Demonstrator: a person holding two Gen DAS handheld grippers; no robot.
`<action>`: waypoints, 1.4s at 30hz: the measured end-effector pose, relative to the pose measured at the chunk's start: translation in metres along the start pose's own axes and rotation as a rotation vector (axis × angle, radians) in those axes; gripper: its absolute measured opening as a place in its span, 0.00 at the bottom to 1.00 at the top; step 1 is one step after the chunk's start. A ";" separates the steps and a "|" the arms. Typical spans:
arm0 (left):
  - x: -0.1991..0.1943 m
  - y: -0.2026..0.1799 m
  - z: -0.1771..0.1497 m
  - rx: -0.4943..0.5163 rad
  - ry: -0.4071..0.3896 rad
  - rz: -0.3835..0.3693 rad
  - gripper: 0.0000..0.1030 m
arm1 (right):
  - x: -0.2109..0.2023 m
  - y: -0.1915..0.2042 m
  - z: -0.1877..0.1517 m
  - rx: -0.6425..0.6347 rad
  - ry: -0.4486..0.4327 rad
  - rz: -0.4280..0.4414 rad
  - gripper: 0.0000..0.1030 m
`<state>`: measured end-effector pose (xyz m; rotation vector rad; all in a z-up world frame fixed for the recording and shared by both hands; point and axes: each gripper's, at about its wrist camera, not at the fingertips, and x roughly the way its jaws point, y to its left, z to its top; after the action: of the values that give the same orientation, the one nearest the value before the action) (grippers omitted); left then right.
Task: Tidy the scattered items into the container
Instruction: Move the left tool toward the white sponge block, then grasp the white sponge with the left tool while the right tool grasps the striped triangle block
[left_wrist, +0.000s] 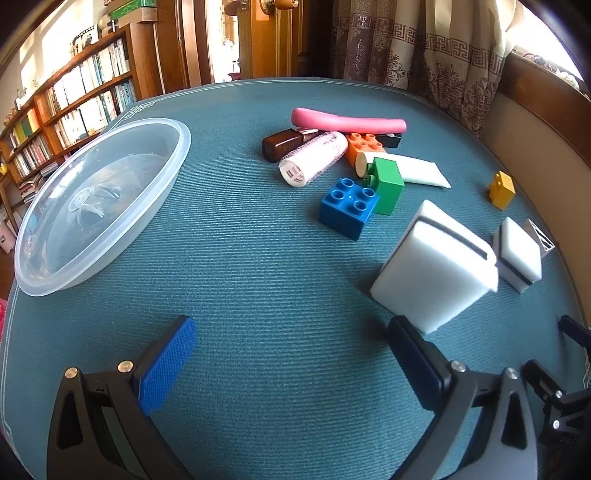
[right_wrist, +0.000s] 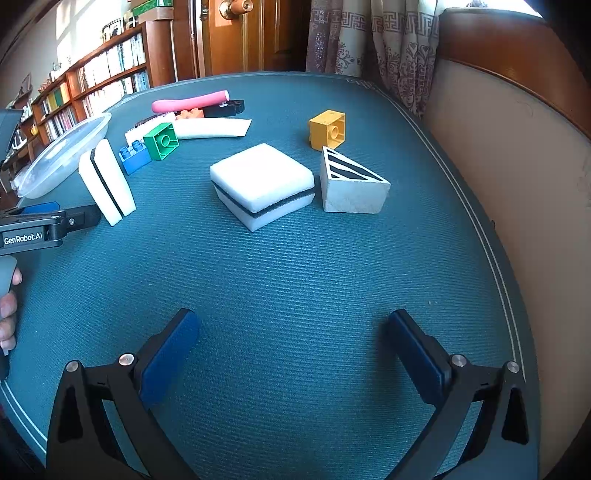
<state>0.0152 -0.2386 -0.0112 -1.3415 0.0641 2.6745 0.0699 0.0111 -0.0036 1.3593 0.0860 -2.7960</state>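
A clear plastic bowl (left_wrist: 99, 206) stands at the left and holds nothing. Scattered to its right are a pink foam roller (left_wrist: 347, 123), a brown bottle (left_wrist: 284, 146), a white-pink roller (left_wrist: 314, 158), a white tube (left_wrist: 406, 170), and orange (left_wrist: 364, 146), green (left_wrist: 386, 184), blue (left_wrist: 349, 208) and yellow (left_wrist: 501, 190) bricks. A white sponge (left_wrist: 436, 266) stands on edge. My left gripper (left_wrist: 291, 326) is open, its right finger close beside that sponge's near corner. My right gripper (right_wrist: 293, 319) is open over bare mat, short of a flat white sponge (right_wrist: 262, 184).
A white triangular block (right_wrist: 351, 184) sits right of the flat sponge, with the yellow brick (right_wrist: 328, 129) behind it. The green mat's (right_wrist: 295, 258) right edge meets a padded bench back (right_wrist: 498, 147). A hand (right_wrist: 7, 302) holds the left gripper. Bookshelves (left_wrist: 74, 103) stand beyond the table.
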 end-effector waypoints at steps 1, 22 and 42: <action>-0.001 -0.001 0.000 0.004 -0.001 -0.008 1.00 | -0.001 0.000 0.000 -0.001 -0.001 0.001 1.00; -0.008 -0.046 0.017 0.091 -0.031 -0.119 0.96 | -0.012 -0.017 -0.001 0.077 -0.060 0.087 1.00; 0.020 -0.068 0.032 0.128 0.002 -0.101 0.60 | -0.018 -0.036 0.019 0.135 -0.131 0.085 0.96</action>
<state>-0.0117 -0.1655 -0.0057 -1.2731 0.1609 2.5393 0.0644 0.0461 0.0232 1.1689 -0.1623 -2.8552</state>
